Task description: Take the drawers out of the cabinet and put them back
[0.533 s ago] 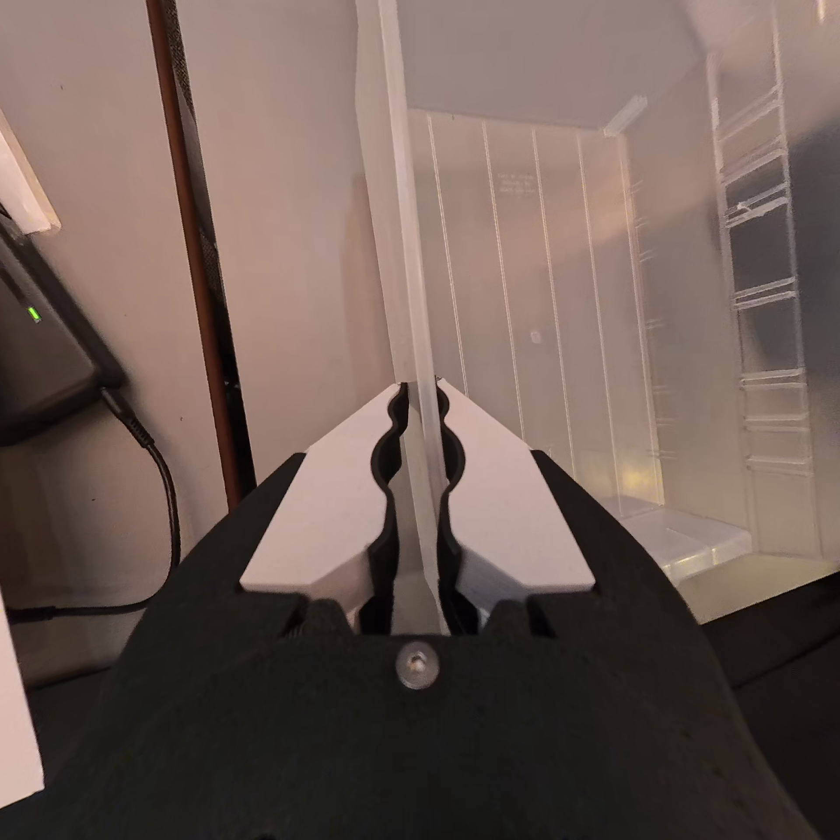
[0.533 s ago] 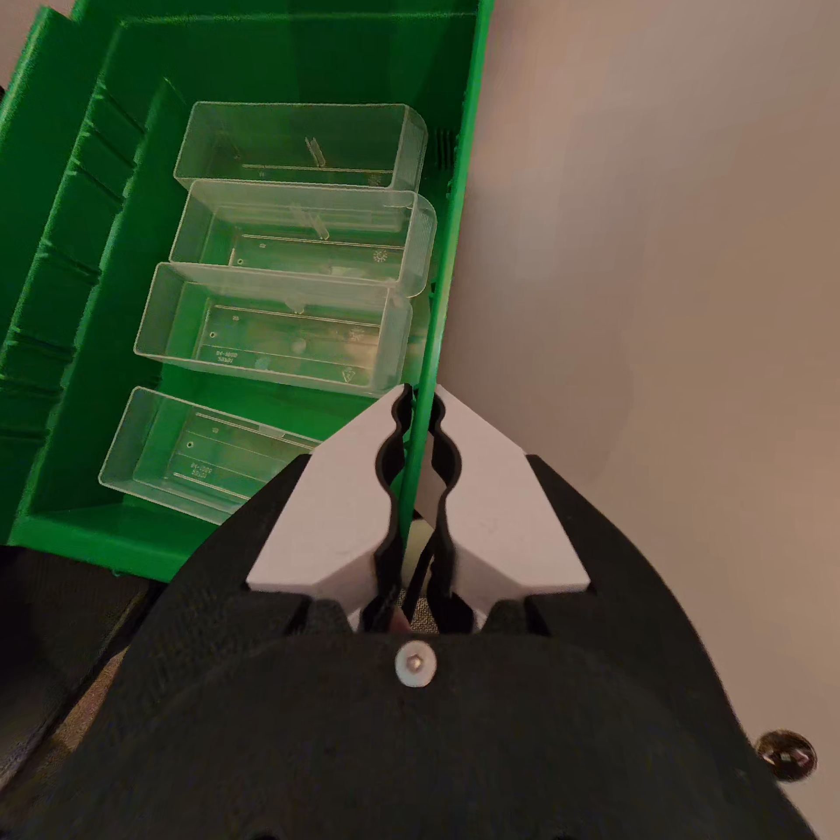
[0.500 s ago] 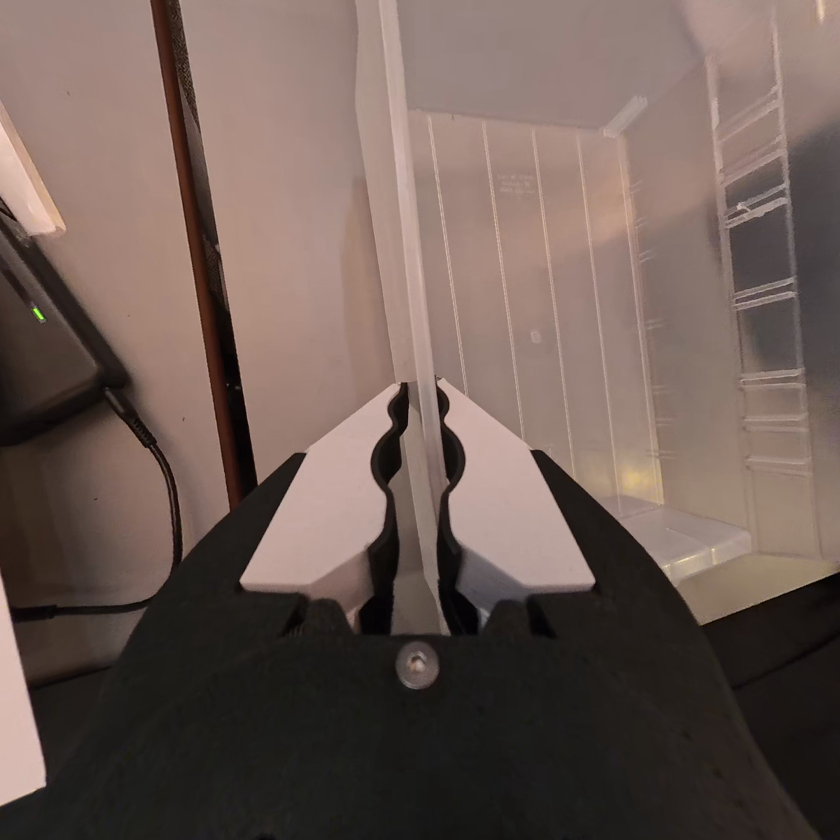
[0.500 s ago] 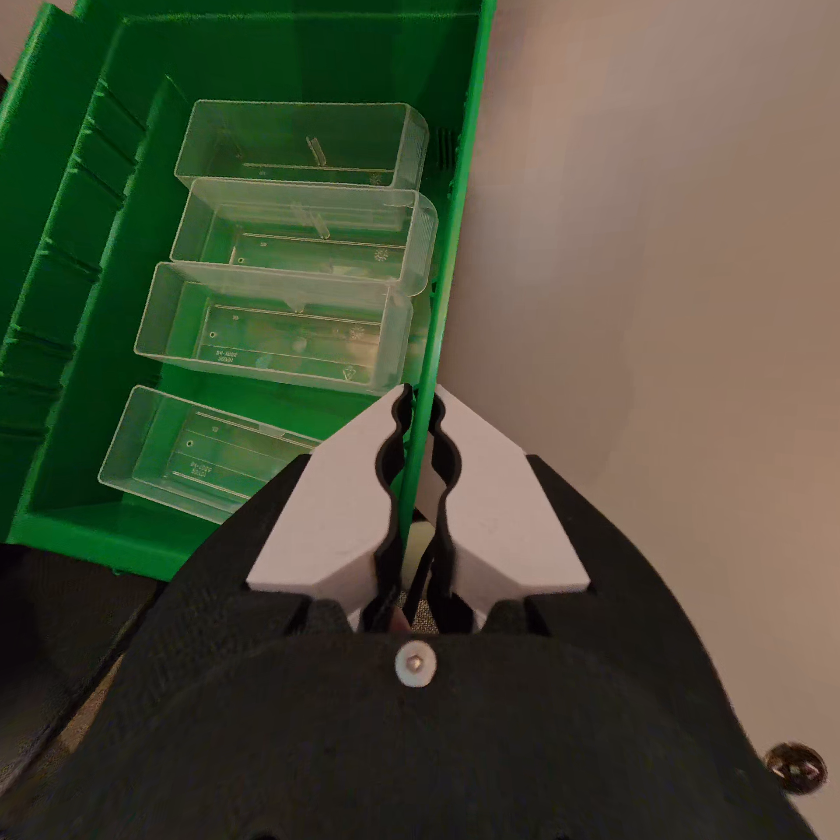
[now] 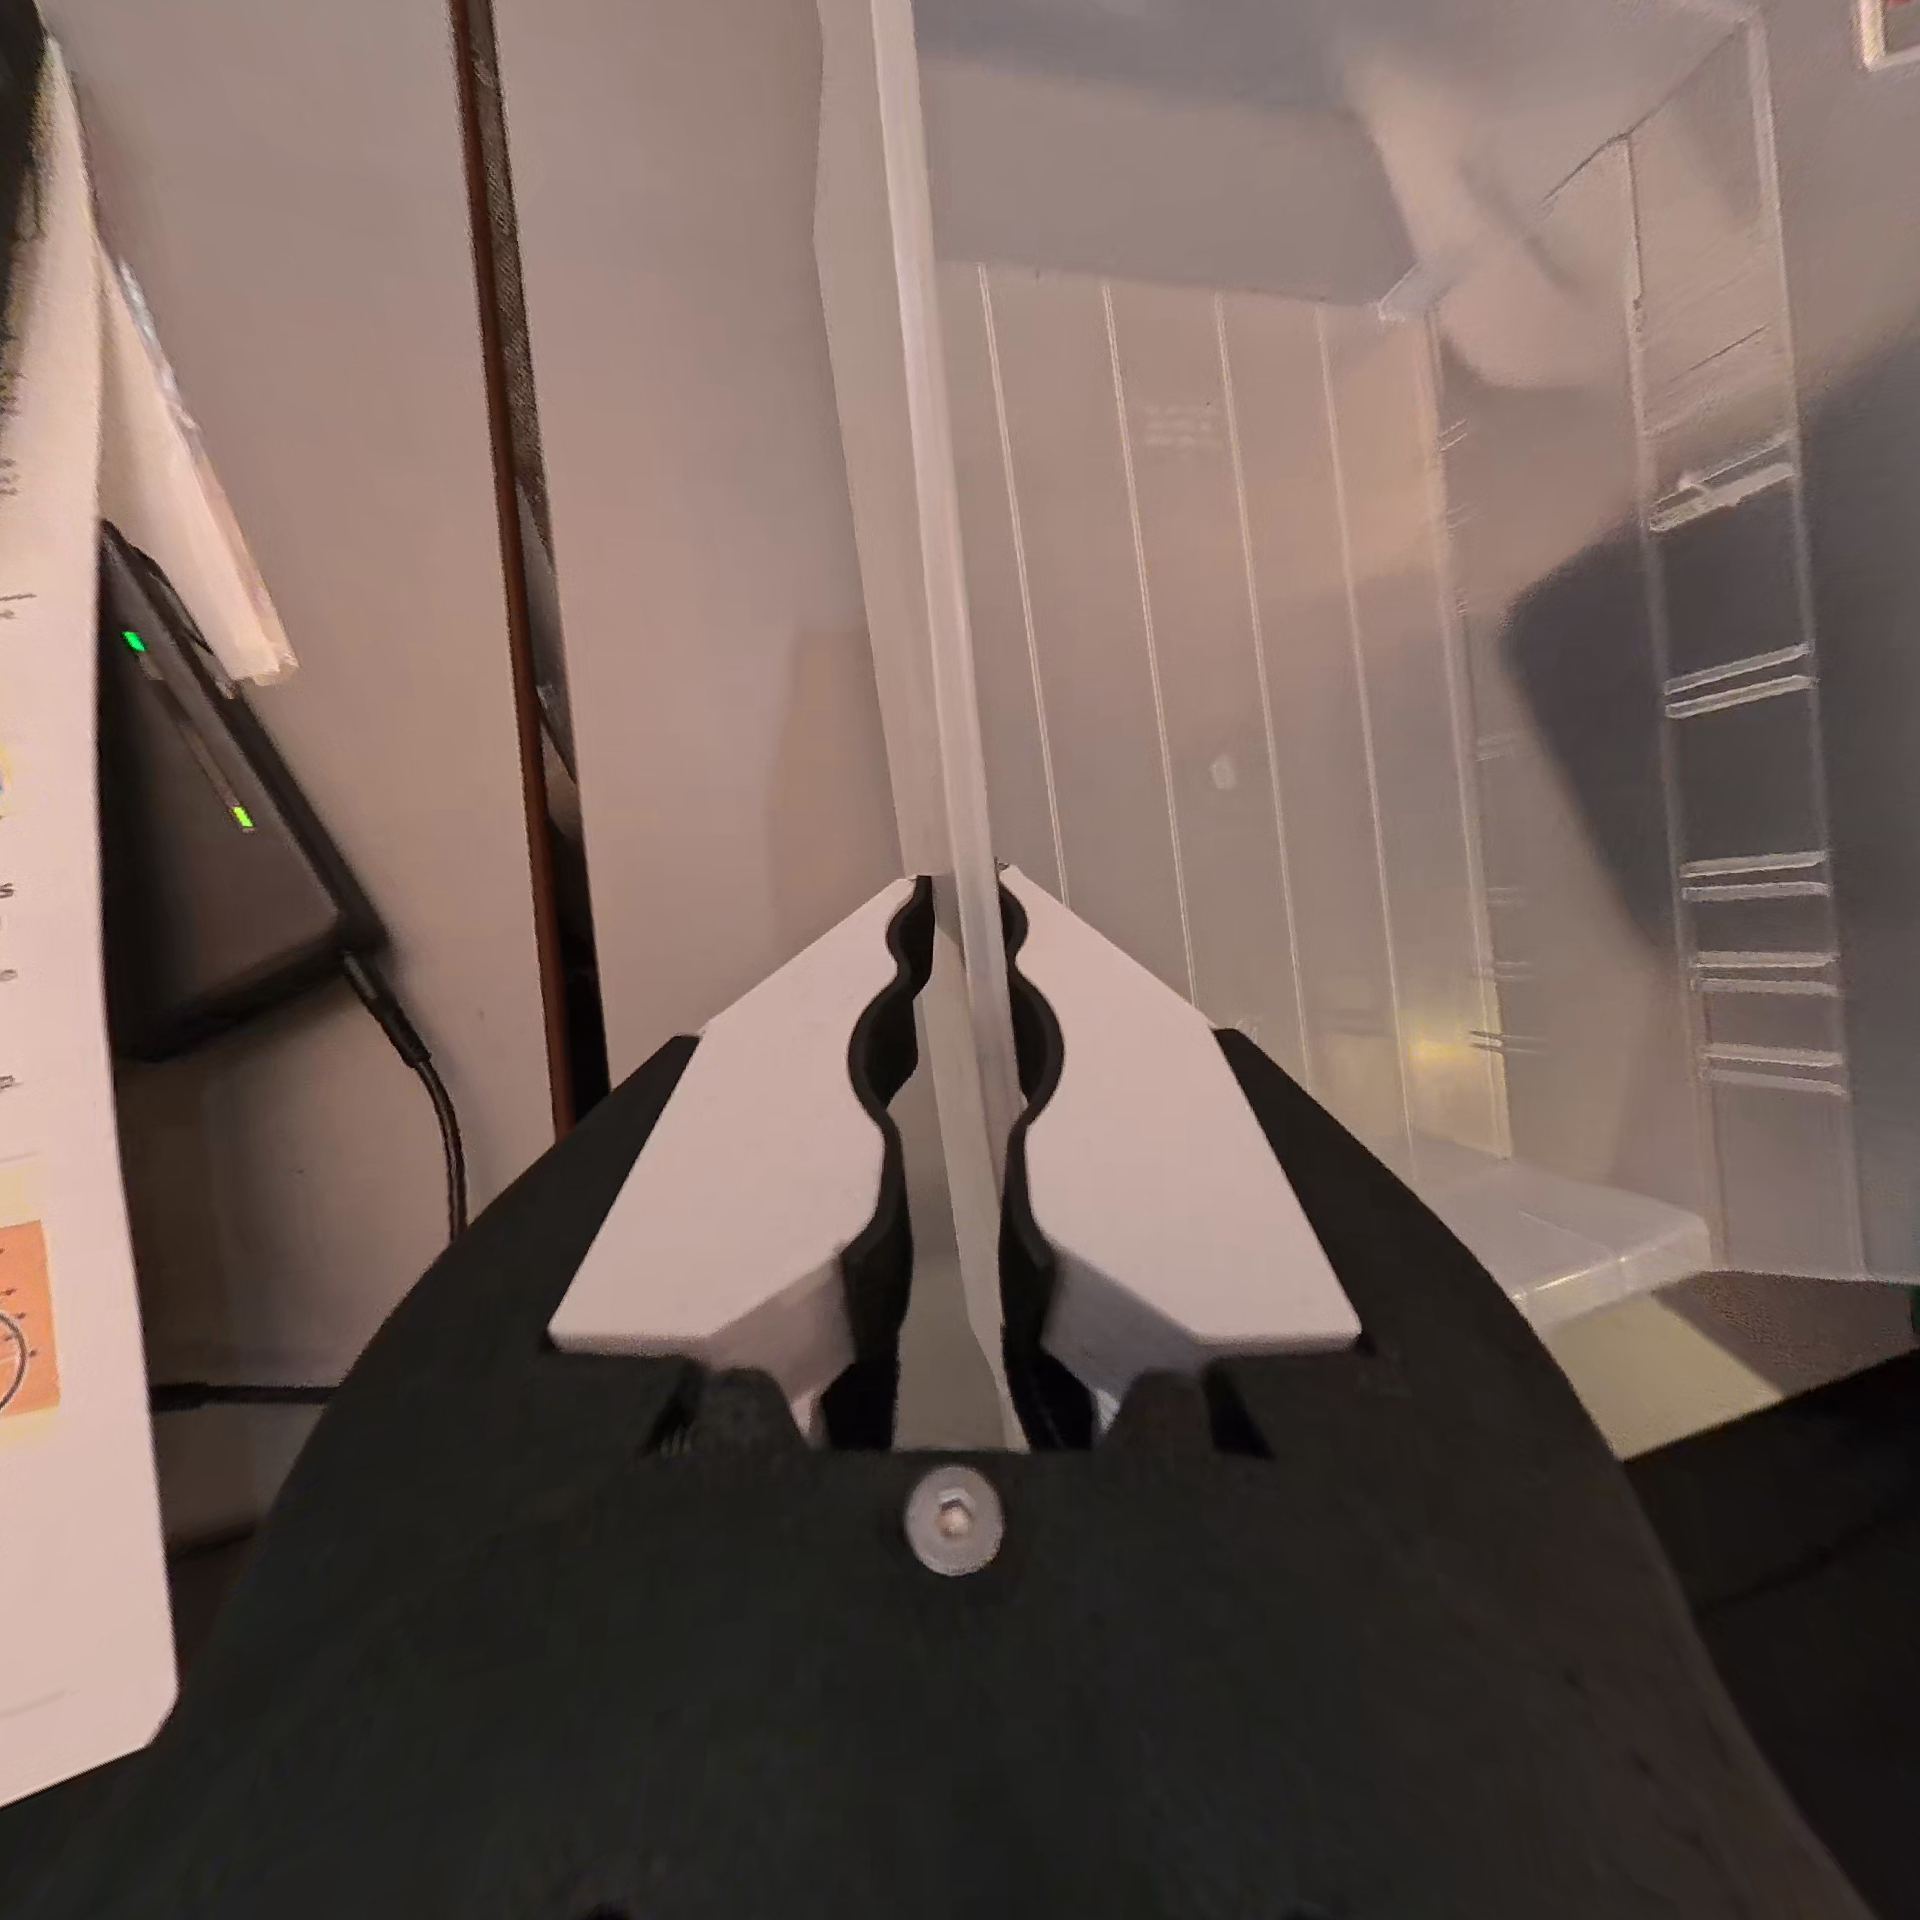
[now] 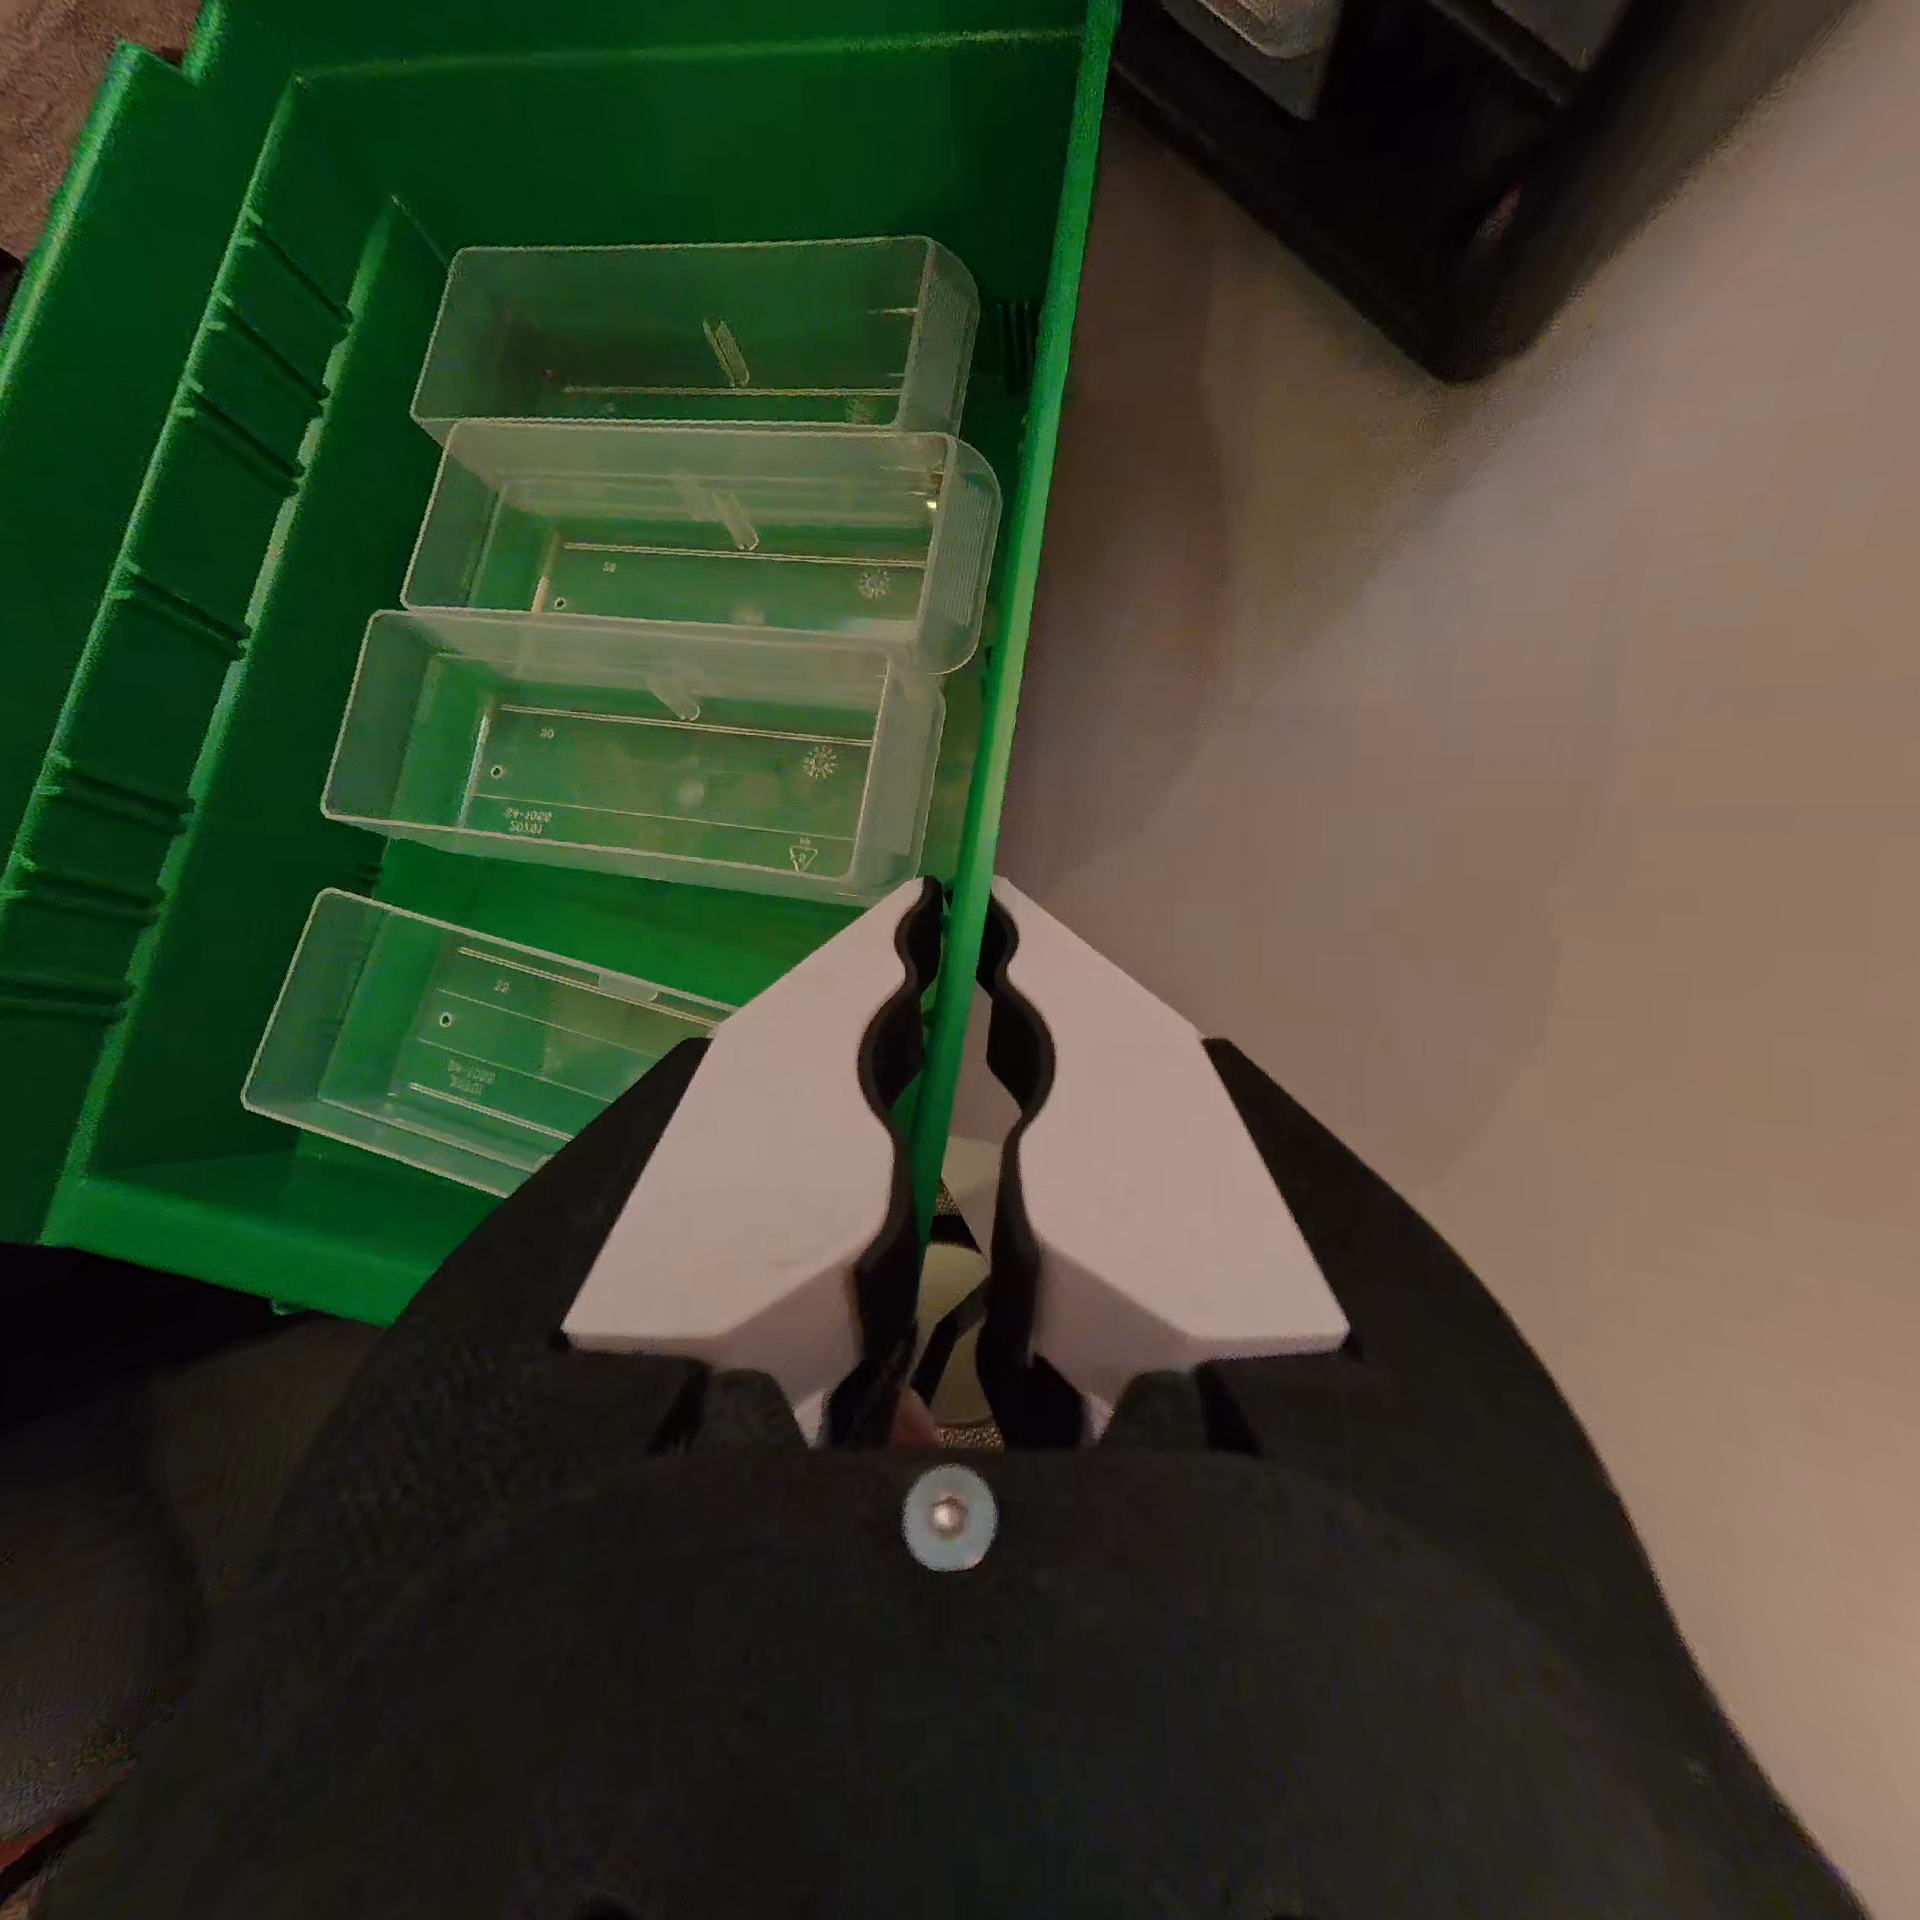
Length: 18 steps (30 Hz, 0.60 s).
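Note:
In the left wrist view, my left gripper [image 5: 961,883] is shut on the front edge of the left wall [image 5: 925,520] of the clear plastic cabinet [image 5: 1195,675]. The cabinet's inside is empty, with slide rails [image 5: 1756,883] on its right wall. In the right wrist view, my right gripper [image 6: 961,888] is shut on the right wall [image 6: 1039,520] of a green bin. Several clear drawers lie side by side in the bin: one at the far end [image 6: 675,332], two in the middle [image 6: 623,758], and one nearest me [image 6: 447,1039], partly hidden by my gripper.
Left of the cabinet are a brown vertical strip [image 5: 509,520], a black device with green lights [image 5: 208,831] and its cable [image 5: 436,1122], and a white printed sheet [image 5: 62,1039]. A dark box [image 6: 1455,156] stands beyond the bin on the beige surface [image 6: 1455,831].
Both grips are unchanged. The left view has shifted, showing more of the white sheet. The right view has shifted so the dark box appears at top right.

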### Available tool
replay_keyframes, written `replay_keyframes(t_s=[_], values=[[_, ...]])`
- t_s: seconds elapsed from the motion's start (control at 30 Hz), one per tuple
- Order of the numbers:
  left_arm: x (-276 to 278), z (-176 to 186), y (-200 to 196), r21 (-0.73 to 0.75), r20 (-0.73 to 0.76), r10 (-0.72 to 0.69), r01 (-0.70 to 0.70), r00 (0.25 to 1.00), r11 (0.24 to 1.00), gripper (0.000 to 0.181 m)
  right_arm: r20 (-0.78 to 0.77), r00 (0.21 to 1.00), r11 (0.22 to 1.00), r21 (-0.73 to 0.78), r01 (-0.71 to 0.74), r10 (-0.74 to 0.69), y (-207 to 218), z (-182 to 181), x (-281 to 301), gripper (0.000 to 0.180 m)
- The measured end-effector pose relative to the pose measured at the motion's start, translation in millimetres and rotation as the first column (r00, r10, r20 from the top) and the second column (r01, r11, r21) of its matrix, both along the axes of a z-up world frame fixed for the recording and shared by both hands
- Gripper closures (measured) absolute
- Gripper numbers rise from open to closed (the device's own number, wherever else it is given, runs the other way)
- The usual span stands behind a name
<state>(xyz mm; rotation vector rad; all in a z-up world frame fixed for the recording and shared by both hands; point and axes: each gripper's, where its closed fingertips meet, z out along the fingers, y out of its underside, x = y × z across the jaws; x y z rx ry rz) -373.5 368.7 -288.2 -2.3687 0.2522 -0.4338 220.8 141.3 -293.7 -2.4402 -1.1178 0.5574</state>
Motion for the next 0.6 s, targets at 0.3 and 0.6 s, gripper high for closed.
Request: replay_keyframes(t_s=[0.3,0.6], values=[[-10,28,3,0.088,0.061,0.056,-0.061,0.997,0.994,0.174,-0.008,0.991,0.990,0.023,-0.137,0.137,9,-4,-65,0.177],[-27,36,1,0.109,0.096,0.105,-0.115,0.990,0.987,0.173,-0.008,0.967,0.966,0.034,-0.255,0.256,21,-6,-120,0.178]])
